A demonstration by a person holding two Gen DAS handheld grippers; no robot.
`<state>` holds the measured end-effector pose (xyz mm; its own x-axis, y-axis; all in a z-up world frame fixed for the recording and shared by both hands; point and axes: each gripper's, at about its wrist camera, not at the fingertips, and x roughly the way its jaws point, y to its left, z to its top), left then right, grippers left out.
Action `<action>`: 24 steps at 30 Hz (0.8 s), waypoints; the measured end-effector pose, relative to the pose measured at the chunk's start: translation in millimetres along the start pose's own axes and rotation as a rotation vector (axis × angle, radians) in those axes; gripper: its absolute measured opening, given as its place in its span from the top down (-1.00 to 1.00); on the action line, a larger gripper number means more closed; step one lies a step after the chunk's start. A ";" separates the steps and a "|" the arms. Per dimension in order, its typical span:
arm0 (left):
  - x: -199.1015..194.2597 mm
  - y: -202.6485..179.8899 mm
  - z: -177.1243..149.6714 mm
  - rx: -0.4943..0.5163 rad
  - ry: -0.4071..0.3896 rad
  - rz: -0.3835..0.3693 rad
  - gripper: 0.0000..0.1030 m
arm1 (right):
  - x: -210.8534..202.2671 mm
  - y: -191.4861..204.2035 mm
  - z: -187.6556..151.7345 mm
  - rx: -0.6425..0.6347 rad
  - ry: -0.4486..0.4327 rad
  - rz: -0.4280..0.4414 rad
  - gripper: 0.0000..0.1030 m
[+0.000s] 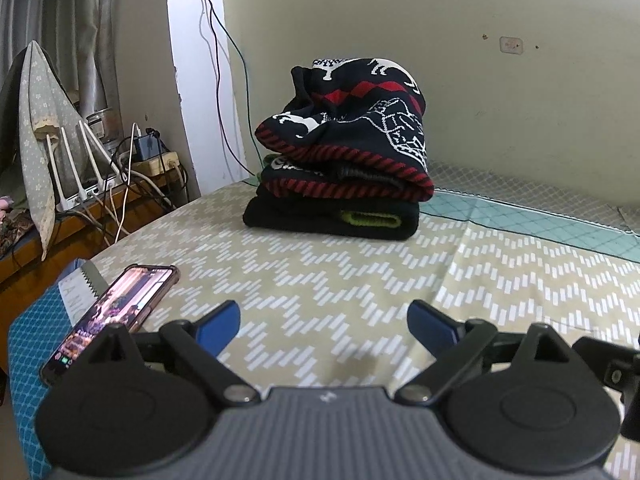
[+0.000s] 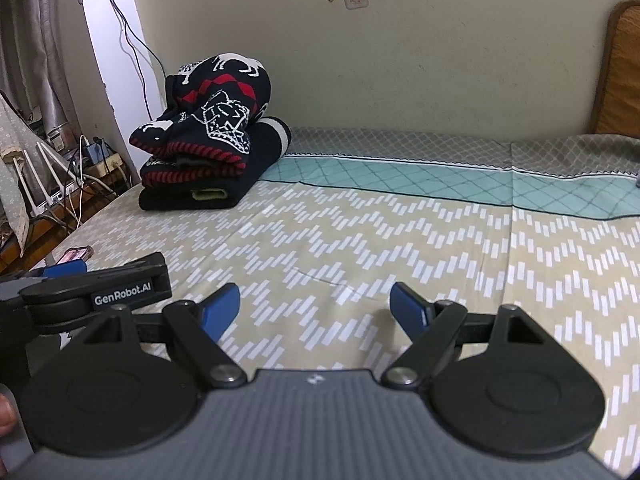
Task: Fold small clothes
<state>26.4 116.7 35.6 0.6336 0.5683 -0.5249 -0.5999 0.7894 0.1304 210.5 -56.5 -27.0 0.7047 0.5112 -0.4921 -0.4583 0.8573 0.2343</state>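
A stack of folded dark knit clothes (image 1: 340, 168) sits on the bed near the wall; it also shows in the right wrist view (image 2: 208, 148). The top piece is navy with red and white patterns and lies bunched. A black piece with a green cuff (image 1: 370, 219) lies at the bottom. My left gripper (image 1: 324, 326) is open and empty, low over the bedsheet, well short of the stack. My right gripper (image 2: 314, 310) is open and empty, to the right of the left one, whose body (image 2: 100, 292) shows at the left of the right wrist view.
A phone (image 1: 116, 312) with a lit screen lies at the bed's left edge. A router with white antennas (image 1: 80, 168) and cables sit on a wooden shelf left of the bed. The patterned bedsheet (image 2: 400, 248) stretches to the right. A wooden headboard (image 2: 618, 72) stands far right.
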 end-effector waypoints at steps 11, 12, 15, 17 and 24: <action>0.6 2.7 1.0 -0.016 0.000 0.007 -0.96 | -0.9 -0.5 0.0 0.008 -0.004 -0.005 -0.64; 0.7 2.7 1.0 -0.016 0.000 0.010 -0.97 | -1.0 -0.5 0.0 0.008 -0.004 -0.005 -0.64; 0.9 3.2 1.3 -0.020 0.002 0.025 -0.99 | -1.7 -0.7 0.3 0.009 -0.009 -0.008 -0.64; 1.2 3.9 1.4 -0.024 0.004 0.032 -0.99 | -2.0 -0.9 0.5 0.011 -0.012 -0.009 -0.64; -1.5 2.7 0.3 -0.012 -0.009 0.045 -1.00 | -1.9 -0.9 0.5 0.013 -0.012 -0.011 -0.64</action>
<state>23.9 118.0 37.0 0.6105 0.6049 -0.5113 -0.6332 0.7605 0.1437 209.9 -58.2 -25.9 0.7161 0.5022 -0.4848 -0.4433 0.8637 0.2400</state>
